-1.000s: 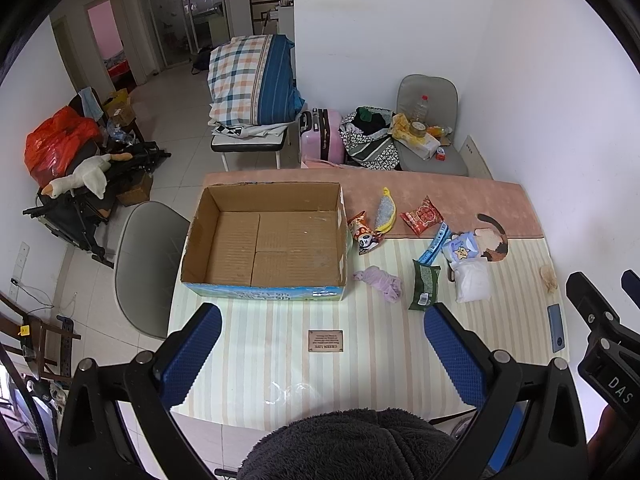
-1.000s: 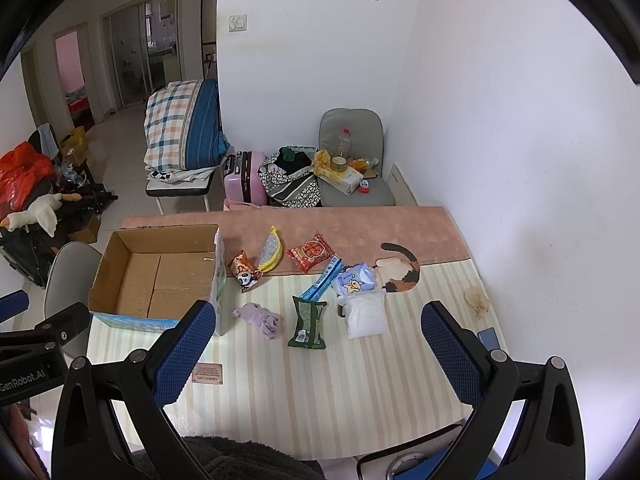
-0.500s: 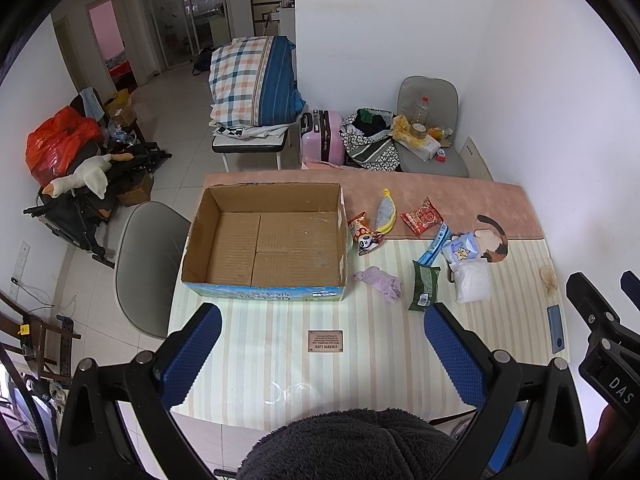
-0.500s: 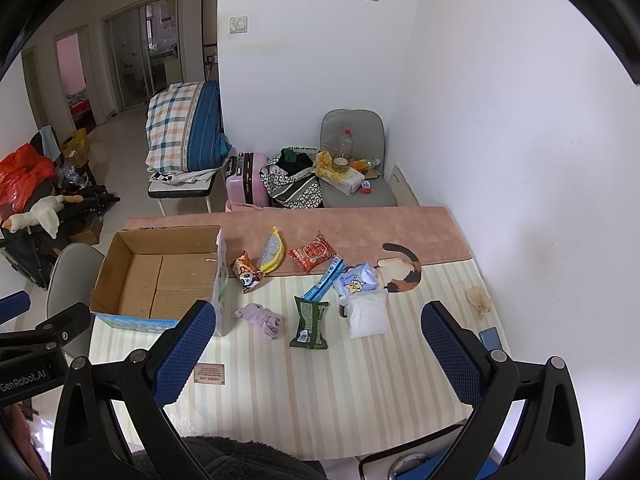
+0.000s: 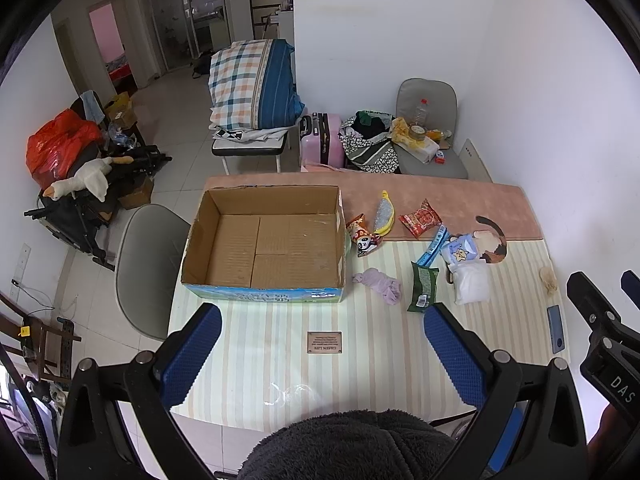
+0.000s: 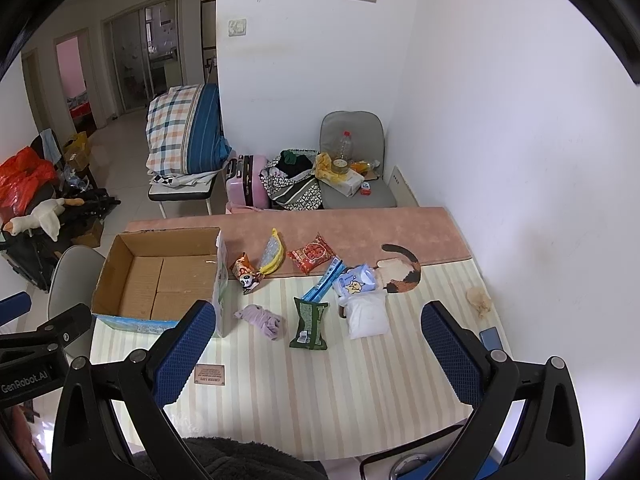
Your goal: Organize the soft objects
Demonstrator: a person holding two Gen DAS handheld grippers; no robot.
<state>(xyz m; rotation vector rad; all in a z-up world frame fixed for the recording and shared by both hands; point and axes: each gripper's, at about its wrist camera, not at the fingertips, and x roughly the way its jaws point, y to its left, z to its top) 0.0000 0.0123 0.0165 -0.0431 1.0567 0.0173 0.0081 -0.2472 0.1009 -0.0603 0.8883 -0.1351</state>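
Soft goods lie scattered on the right half of the table (image 5: 280,360), none yet in the box (image 5: 264,244), so I judge the sorting has not begun and every piece is left to move. Nearest the box, just off its front right corner, is a crumpled lilac cloth (image 5: 380,286), limp and bunched. Beside it lies a dark green packet (image 5: 423,286), flat and glossy, then a white pouch (image 5: 472,282) that looks puffy and yielding, with a pale blue star pack (image 5: 460,249) and a slim blue wrapper (image 5: 432,240) just behind. Farther back, on the pink strip of the cloth, sit a panda snack bag (image 5: 362,236), a banana-shaped pouch (image 5: 385,213) and a red crinkly packet (image 5: 420,218). The box is open brown corrugated card, bare inside, with a printed blue band low on its front. The table wears a cream striped cover with a cat picture near the right edge. My left gripper (image 5: 320,356) hangs above the near edge, its blue ridged pads spread wide, holding nothing. My right gripper (image 6: 316,354) is likewise spread wide and empty, well short of the goods.
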